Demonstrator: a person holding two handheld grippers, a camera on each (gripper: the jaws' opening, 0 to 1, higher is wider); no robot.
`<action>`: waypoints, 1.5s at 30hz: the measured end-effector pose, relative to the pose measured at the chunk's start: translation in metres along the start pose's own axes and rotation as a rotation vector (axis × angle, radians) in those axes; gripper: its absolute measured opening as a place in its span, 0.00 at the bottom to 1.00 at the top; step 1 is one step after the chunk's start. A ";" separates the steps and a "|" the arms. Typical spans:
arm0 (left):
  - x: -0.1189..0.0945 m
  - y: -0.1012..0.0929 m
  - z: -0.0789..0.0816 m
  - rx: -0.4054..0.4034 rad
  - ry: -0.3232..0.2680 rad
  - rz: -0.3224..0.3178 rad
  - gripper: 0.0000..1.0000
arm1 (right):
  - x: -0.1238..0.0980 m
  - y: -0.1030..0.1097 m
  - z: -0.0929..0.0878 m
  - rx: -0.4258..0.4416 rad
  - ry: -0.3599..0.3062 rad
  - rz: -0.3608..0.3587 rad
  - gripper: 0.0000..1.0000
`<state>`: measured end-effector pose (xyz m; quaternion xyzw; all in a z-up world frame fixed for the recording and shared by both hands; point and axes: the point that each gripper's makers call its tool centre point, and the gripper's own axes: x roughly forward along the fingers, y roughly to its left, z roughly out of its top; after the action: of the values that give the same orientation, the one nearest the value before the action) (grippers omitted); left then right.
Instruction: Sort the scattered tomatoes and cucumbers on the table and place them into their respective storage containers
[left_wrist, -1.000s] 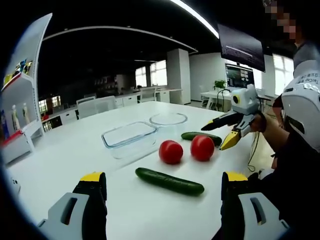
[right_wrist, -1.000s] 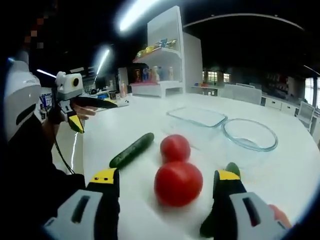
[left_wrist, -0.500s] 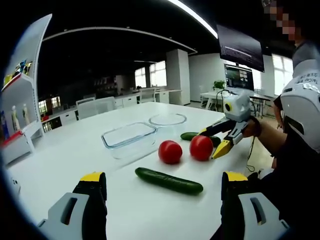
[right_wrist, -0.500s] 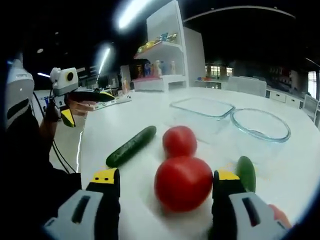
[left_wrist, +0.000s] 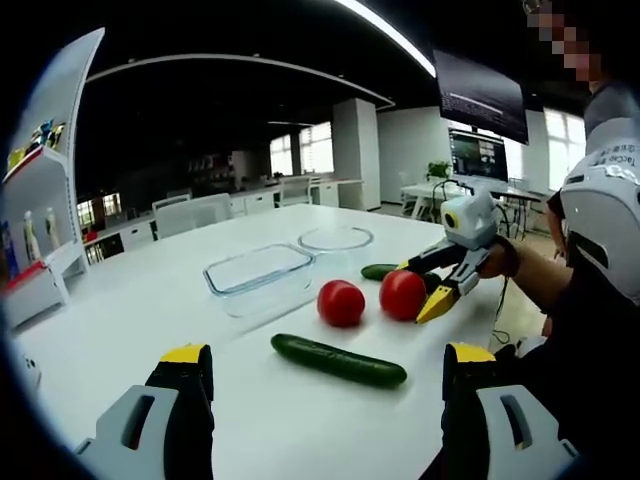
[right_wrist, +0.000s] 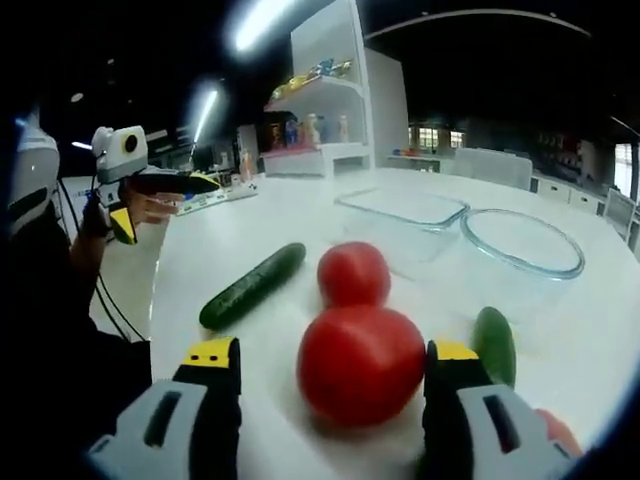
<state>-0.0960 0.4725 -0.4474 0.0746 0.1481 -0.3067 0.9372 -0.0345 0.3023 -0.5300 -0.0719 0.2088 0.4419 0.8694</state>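
White table, open office. Rectangular glass dish and round glass bowl: both empty. Two red tomatoes, two green cucumbers: all unsorted. Your right gripper, jaws apart, brackets the near red tomato; left gripper idle, jaws apart.

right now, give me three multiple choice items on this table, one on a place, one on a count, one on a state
1. Where does the nearer tomato sit in the right gripper view?
A. inside the round glass bowl
B. between the open jaws of the right gripper
C. on the shelf

2. How many cucumbers lie on the table?
A. two
B. four
C. none

3. What state is the rectangular glass dish in?
A. full of tomatoes
B. tipped over
C. empty

Answers: 1 B, the tomato lies between the two yellow-tipped jaws. 2 A, one long cucumber near the left gripper, another cucumber behind the tomatoes. 3 C, nothing shows through its clear walls.
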 end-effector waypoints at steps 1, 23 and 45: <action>0.000 0.000 0.000 0.000 0.000 -0.001 0.95 | 0.000 -0.001 -0.001 -0.006 0.002 -0.004 0.70; 0.001 0.001 -0.004 -0.011 0.006 0.003 0.92 | 0.002 -0.017 -0.004 -0.011 -0.015 -0.068 0.51; 0.001 0.001 -0.004 -0.007 0.005 0.002 0.92 | 0.002 -0.019 -0.004 0.009 -0.007 -0.109 0.46</action>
<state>-0.0952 0.4733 -0.4512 0.0725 0.1516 -0.3049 0.9374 -0.0192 0.2915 -0.5355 -0.0774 0.2035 0.3933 0.8933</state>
